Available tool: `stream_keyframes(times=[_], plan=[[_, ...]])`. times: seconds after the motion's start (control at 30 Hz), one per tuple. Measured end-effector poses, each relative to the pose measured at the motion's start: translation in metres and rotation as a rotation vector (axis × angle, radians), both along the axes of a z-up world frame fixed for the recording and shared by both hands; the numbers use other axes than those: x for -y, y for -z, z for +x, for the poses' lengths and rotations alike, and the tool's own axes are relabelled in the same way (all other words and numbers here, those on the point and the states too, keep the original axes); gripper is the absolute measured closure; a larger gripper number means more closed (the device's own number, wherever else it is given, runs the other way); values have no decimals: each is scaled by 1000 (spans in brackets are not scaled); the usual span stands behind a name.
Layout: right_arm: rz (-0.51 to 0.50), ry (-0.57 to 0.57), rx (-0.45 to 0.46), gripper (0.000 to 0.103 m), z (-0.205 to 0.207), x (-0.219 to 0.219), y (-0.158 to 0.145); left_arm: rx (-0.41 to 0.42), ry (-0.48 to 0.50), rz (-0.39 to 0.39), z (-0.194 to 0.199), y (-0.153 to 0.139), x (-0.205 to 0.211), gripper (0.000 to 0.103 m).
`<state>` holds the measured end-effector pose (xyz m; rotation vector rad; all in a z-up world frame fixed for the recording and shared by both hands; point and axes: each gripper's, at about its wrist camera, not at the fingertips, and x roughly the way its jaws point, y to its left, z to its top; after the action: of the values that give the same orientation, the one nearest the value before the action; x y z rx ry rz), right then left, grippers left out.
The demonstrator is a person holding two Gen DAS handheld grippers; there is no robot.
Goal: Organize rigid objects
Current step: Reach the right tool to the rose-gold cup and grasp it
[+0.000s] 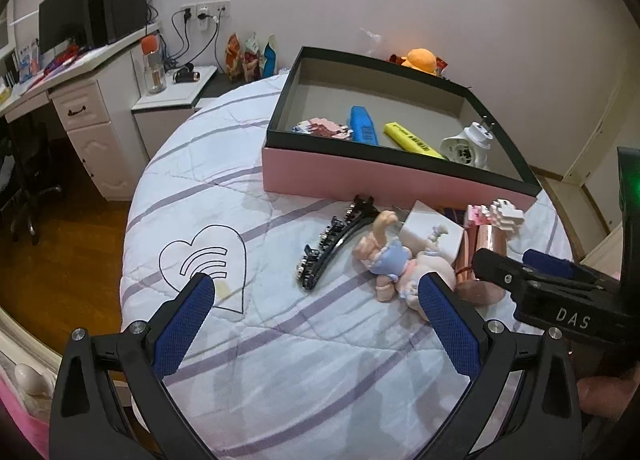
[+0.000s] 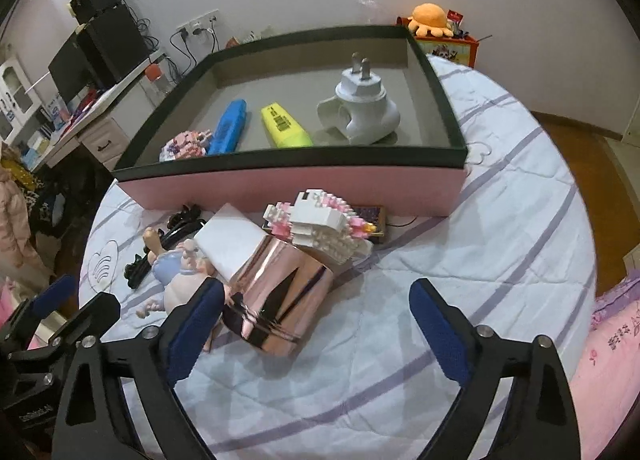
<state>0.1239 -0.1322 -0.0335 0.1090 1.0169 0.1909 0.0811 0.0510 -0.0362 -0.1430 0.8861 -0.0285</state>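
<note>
Inside the pink box (image 2: 296, 184), left to right, lie a small brick model (image 2: 185, 144), a blue case (image 2: 229, 127), a yellow highlighter (image 2: 285, 126) and a white plug (image 2: 360, 108). Before the box sit a hair clip (image 1: 336, 242), a doll (image 1: 394, 260), a shiny pink tin (image 2: 276, 292) and a brick swan (image 2: 326, 226). Both the left gripper (image 1: 316, 300) and right gripper (image 2: 314, 308) are spread, holding nothing.

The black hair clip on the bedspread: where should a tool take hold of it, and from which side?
Probably across its narrow middle, coming from above. The black hair clip lies flat on the bedspread, long and thin, so its width fits between the fingers. Its far end sits near the pink box and the doll lies alongside, so side approaches look crowded.
</note>
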Motion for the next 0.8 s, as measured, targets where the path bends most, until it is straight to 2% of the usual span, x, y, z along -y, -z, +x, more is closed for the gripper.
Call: stream_keyframes(times=[0.1,0.2,0.3,0.53,0.8], plan=[[-12,-18,-12,14,3,-9,4,-6,-2,-8,4,3,-4,0],[-18,-27,-42,30,6,-18,13,-11,0,-11,9,6,-5,0],[-7,-32,-38,40,5,-21,14,-15,-2,-17,11,8,-7,0],[19,-45,-37,46,1,-17,13,-18,-2,-24,13,11,-8,0],[29,-21,-70,47,-4,-5,13,-20,4,-21,13,11,-4,0]])
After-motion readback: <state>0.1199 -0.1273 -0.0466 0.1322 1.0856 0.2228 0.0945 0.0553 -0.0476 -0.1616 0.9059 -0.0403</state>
